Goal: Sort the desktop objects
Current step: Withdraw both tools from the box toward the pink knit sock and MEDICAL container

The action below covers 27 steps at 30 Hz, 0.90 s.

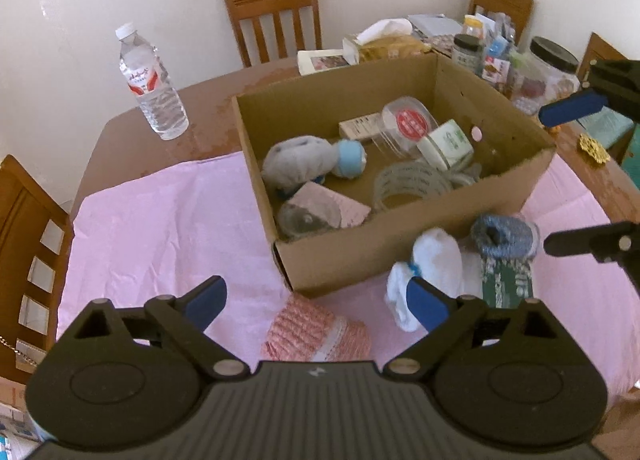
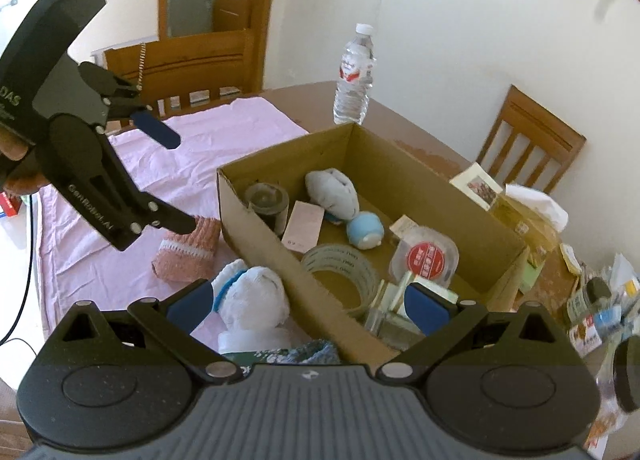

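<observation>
Two grippers are in my hands, and both stand wide with nothing between the pads. My left gripper hangs over the pink cloth, and below its spread fingers lies a pink knitted sock with a white stripe. My right gripper is above the near corner of the cardboard box; one pad is over the white sock roll outside the box, the other pad is over the box interior.

Inside the box I see a grey sock bundle, a small light-blue ball, a roll of clear tape, a clear plastic container with a red label, a green and white packet, a small flat carton, a pink card and a small clear jar lying in the corner.

Outside, just beside the front wall of the box, three things remain on the cloth: the pink sock, the white sock roll with a blue band, and a blue-grey knitted sock that lies on a dark green packet. The white roll touches the blue-grey one.

Behind the box, a water bottle stands upright on the brown table. Further right, jars and small packages crowd the table; I cannot tell them apart well.
</observation>
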Tool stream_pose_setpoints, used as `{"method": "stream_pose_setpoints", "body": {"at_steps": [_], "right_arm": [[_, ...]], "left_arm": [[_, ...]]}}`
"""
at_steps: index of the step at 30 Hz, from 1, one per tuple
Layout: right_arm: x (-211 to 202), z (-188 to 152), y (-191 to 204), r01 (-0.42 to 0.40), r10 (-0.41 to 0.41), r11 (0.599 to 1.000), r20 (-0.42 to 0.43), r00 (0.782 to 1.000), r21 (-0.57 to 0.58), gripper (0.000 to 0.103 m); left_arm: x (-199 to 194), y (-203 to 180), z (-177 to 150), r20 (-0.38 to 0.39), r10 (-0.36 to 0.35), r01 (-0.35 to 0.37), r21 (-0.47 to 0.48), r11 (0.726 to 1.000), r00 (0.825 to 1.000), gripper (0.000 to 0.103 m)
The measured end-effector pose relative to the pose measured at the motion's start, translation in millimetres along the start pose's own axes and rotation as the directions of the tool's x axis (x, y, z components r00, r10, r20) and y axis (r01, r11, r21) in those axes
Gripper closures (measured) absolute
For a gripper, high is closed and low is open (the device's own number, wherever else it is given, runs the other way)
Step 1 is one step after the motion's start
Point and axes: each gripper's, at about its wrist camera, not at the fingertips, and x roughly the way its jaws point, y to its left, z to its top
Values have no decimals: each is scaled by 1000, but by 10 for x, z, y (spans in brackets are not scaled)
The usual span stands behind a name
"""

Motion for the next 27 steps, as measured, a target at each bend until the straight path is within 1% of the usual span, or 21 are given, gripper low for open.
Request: {"method": "stream_pose_setpoints", "body": {"at_steps": [1,5,7,11,17,21,27], "right_arm": [[8,-13,21,7,-7,1000,-4,1000,11,0],[22,-85,121,52,-50,996,-27,998,69,0],[34,-119,162,69,-65,992,-41,997,106,0],[51,-183,255,112,-101,978,-71,992,176,0],[92,-321,408,171,-145,950,-117,983,261,0],[138,-445,521,193,-152,934,-157,976,301,0],[238,-608,625,202,-132,917,-216,967,345,0]], "left_arm": [[8,15,-27,2,-11,11,2,1000,1000,7],[83,142,-124,-21,-98,97,-34,995,995,7],[130,172,-178,-27,-117,117,-21,993,993,7],[206,174,-267,-27,-112,113,37,993,993,7],[349,184,-372,-46,-123,126,69,990,991,7],[437,192,-451,-65,-131,136,74,988,989,7],[564,168,-524,-100,-125,137,119,983,987,7]]}}
